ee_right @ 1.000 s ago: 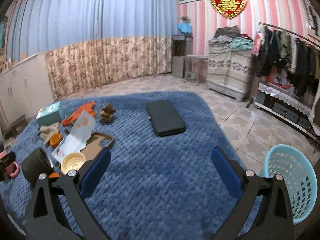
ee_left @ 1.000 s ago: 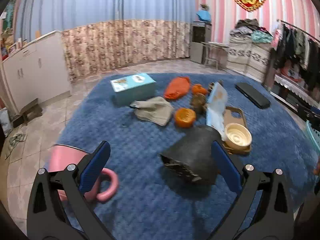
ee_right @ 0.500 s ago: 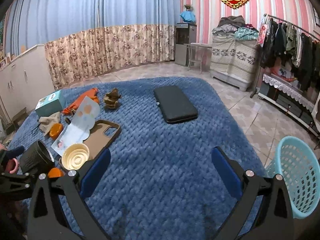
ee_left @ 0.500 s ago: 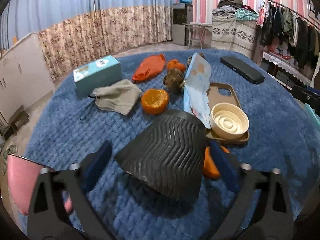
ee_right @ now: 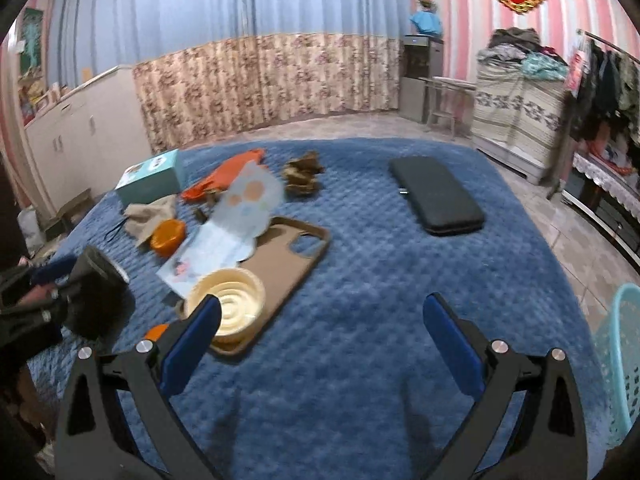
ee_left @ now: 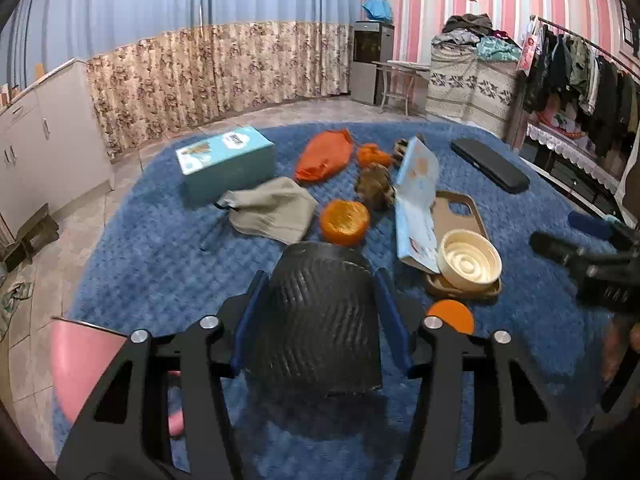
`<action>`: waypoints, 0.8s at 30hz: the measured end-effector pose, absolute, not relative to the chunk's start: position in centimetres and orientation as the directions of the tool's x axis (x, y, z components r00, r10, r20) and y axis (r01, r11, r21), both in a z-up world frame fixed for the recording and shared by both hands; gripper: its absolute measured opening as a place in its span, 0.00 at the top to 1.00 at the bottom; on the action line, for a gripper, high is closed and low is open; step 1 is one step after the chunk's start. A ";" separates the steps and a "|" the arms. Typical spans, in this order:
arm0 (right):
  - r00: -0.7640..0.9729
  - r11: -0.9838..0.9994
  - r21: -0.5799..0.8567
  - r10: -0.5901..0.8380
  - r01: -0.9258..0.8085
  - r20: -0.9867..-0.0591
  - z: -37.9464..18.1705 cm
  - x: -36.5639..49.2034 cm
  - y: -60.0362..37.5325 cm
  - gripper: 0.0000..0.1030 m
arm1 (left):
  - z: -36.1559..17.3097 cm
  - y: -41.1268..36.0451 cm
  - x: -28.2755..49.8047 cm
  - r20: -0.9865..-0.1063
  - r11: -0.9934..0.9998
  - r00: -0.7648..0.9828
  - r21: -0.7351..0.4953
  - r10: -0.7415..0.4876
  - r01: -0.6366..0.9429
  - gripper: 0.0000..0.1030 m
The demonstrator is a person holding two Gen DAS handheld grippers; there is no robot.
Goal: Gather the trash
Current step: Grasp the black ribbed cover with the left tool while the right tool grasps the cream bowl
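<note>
My left gripper (ee_left: 320, 312) is shut on a black ribbed bin (ee_left: 318, 316), held above the blue quilted cover (ee_left: 160, 264); it also shows in the right wrist view (ee_right: 98, 298). Beyond it lie an orange peel cup (ee_left: 344, 222), an orange bag (ee_left: 324, 156), a brown crumpled scrap (ee_left: 374, 186), a grey cloth (ee_left: 272, 210) and a paper sheet (ee_left: 416, 200). A cream bowl (ee_left: 470, 260) sits on a brown phone case (ee_right: 288, 252). My right gripper (ee_right: 320, 332) is open and empty above the cover.
A teal tissue box (ee_left: 224, 160) stands at the back left. A black flat case (ee_right: 436, 196) lies at the far right. A light blue basket (ee_right: 618, 364) stands off the right edge. A pink mug (ee_left: 84, 360) is at my left.
My left gripper has closed its fingers on the black bin and holds it. My right gripper has swung left toward the cream bowl and stays open.
</note>
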State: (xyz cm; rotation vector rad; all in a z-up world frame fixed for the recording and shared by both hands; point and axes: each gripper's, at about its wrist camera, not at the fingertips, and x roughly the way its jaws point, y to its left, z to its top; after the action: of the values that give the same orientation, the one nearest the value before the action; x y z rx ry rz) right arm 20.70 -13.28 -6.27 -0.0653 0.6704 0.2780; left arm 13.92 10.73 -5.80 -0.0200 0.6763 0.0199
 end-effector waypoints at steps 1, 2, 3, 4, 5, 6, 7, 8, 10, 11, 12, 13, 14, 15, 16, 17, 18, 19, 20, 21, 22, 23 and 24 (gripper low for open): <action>0.744 0.958 0.027 0.240 -0.287 -0.624 -6.4 20.8 -12.7 0.04 | -5.7 11.0 13.9 -0.626 0.999 0.780 -0.015 0.015 -0.031 0.51; 0.740 0.954 0.025 0.247 -0.297 -0.626 -6.5 20.9 -12.3 0.04 | -5.6 11.4 13.9 -0.626 0.999 0.780 -0.016 0.020 -0.039 0.51; 0.732 0.949 0.022 0.257 -0.315 -0.630 -6.7 21.0 -11.6 0.04 | -5.6 11.8 13.8 -0.627 0.999 0.778 -0.015 0.030 -0.050 0.51; 0.726 0.944 0.018 0.265 -0.328 -0.635 -6.9 21.1 -11.0 0.04 | -5.6 12.1 13.8 -0.630 0.998 0.776 -0.017 0.032 -0.056 0.51; 0.721 0.941 0.014 0.269 -0.339 -0.638 -7.1 21.1 -10.7 0.04 | -5.7 12.5 13.8 -0.633 0.998 0.773 -0.026 0.031 -0.061 0.51; 0.713 0.935 0.005 0.273 -0.354 -0.645 -7.3 21.3 -10.1 0.04 | -5.7 13.0 13.8 -0.635 0.997 0.772 -0.036 0.028 -0.065 0.51; 0.709 0.932 -0.002 0.276 -0.363 -0.649 -7.5 21.3 -9.7 0.04 | -5.6 13.3 13.8 -0.636 0.996 0.771 -0.046 0.026 -0.071 0.51; 0.703 0.927 -0.008 0.279 -0.375 -0.654 -7.7 21.5 -9.2 0.05 | -5.5 13.6 13.8 -0.637 0.995 0.770 -0.051 0.029 -0.080 0.51; 0.693 0.922 -0.013 0.281 -0.387 -0.664 -8.1 21.8 -8.9 0.05 | -5.0 14.2 13.8 -0.637 0.993 0.770 -0.058 0.039 -0.098 0.52; 0.688 0.921 -0.013 0.282 -0.390 -0.668 -8.3 22.1 -8.6 0.05 | -4.7 14.5 13.8 -0.634 0.992 0.772 -0.063 0.041 -0.105 0.52; 0.681 0.920 -0.005 0.287 -0.393 -0.673 -8.5 22.5 -8.5 0.07 | -4.5 14.8 13.8 -0.633 0.992 0.773 -0.066 0.042 -0.108 0.53; 0.673 0.918 0.006 0.295 -0.397 -0.678 -8.7 22.7 -8.4 0.09 | -4.3 15.0 13.9 -0.631 0.991 0.774 -0.068 0.044 -0.112 0.55; 0.661 0.915 0.020 0.306 -0.403 -0.686 -8.9 23.1 -8.3 0.16 | -4.1 15.2 13.9 -0.629 0.991 0.776 -0.070 0.045 -0.114 0.56; 0.652 0.913 0.025 0.310 -0.406 -0.692 -9.1 23.3 -8.1 0.23 | -4.0 15.5 13.9 -0.628 0.990 0.777 -0.074 0.044 -0.116 0.57; 0.642 0.911 0.029 0.312 -0.412 -0.700 -9.3 23.5 -8.0 0.26 | -4.0 15.5 13.9 -0.626 0.990 0.779 -0.079 0.040 -0.115 0.72; 0.637 0.910 0.027 0.311 -0.415 -0.705 -9.6 23.6 -7.7 0.29 | -4.0 15.5 14.0 -0.629 0.990 0.777 -0.082 0.035 -0.111 0.84; 0.641 0.910 0.016 0.304 -0.414 -0.705 -9.7 23.6 -7.5 0.29 | -4.3 15.6 14.4 -0.648 0.990 0.762 -0.092 0.021 -0.105 0.94; 0.642 0.909 0.010 0.302 -0.416 -0.705 -9.7 23.6 -7.4 0.29 | -4.5 15.6 14.6 -0.656 0.990 0.754 -0.094 0.020 -0.107 0.94; 0.643 0.907 0.008 0.304 -0.421 -0.703 -9.7 23.5 -7.3 0.31 | -4.8 15.6 14.9 -0.665 0.989 0.746 -0.093 0.022 -0.113 0.94; 0.642 0.905 0.004 0.304 -0.425 -0.704 -9.7 23.4 -7.1 0.34 | -5.3 15.5 15.1 -0.676 0.989 0.736 -0.090 0.026 -0.117 0.94; 0.638 0.902 0.002 0.307 -0.432 -0.706 -9.8 23.4 -7.0 0.35 | -5.5 15.5 15.1 -0.679 0.989 0.734 -0.090 0.025 -0.117 0.93; 0.629 0.898 0.008 0.314 -0.440 -0.711 -9.9 23.5 -6.9 0.41 | -5.6 15.4 14.9 -0.674 0.989 0.738 -0.085 0.030 -0.118 0.93; 0.629 0.898 0.010 0.316 -0.439 -0.710 -9.8 23.4 -7.1 0.41 | -5.5 15.2 14.9 -0.672 0.990 0.740 -0.074 0.038 -0.118 0.92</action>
State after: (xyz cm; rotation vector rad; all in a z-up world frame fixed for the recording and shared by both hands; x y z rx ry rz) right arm 23.43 -7.11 -9.79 -0.1705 0.7782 0.4349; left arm 14.86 15.15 -5.52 -0.1140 0.7332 0.0856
